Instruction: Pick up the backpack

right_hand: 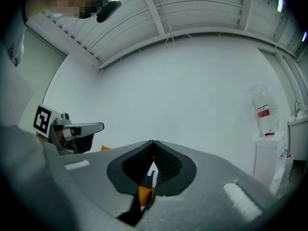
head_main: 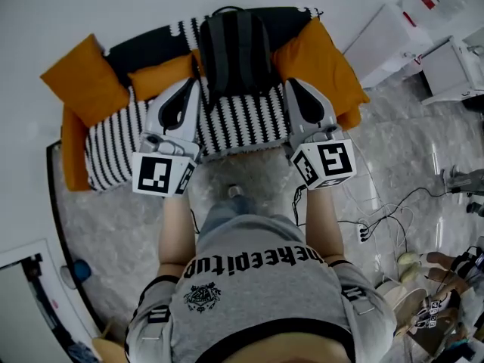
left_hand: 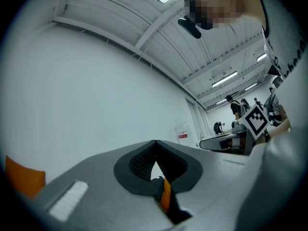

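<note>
My left gripper (head_main: 192, 88), right gripper (head_main: 292, 88) - jaws pressed together, nothing held. Dark grey fabric backpack (head_main: 237, 48) lies ahead between both tips, propped on black-and-white striped sofa (head_main: 242, 123), long axis running away from me - neither hand nearer.

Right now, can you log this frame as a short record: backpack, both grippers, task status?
backpack: dark, upright on striped sofa, between orange cushions
left gripper: fingers shut, empty, left of backpack, not touching
right gripper: fingers shut, empty, right of backpack, not touching
status: backpack not yet picked up
</note>
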A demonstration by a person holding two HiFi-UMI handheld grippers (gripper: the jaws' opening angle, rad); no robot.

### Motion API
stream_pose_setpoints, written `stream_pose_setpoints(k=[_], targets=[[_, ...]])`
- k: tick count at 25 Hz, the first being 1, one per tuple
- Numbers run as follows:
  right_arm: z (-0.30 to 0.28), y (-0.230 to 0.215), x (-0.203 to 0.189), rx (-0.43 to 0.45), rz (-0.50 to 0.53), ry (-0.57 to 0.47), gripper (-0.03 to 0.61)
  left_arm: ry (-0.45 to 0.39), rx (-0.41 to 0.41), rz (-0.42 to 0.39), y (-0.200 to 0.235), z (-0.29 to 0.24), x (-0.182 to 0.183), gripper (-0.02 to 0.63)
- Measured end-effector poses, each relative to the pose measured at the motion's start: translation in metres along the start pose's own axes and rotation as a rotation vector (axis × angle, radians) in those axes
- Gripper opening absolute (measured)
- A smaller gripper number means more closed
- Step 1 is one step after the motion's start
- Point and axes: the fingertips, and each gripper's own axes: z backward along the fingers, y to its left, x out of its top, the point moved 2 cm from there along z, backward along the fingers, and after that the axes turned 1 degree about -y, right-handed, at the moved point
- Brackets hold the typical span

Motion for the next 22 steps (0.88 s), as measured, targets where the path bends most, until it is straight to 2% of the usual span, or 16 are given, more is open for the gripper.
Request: stream_pose_setpoints(k=[11, 22], targets=[[-0.03, 0.007, -0.006, -0.07, 0.014, -0.009, 0.003, -0.023, -0.058, 0.022, 0.04, -0.016, -0.016, 0.014], [-0.036, 0.003, -0.01, -0.093, 0.03, 0.021, 0.003, -0.024, -0.069, 0.053, 0.052, -0.029, -0.026, 0.014]])
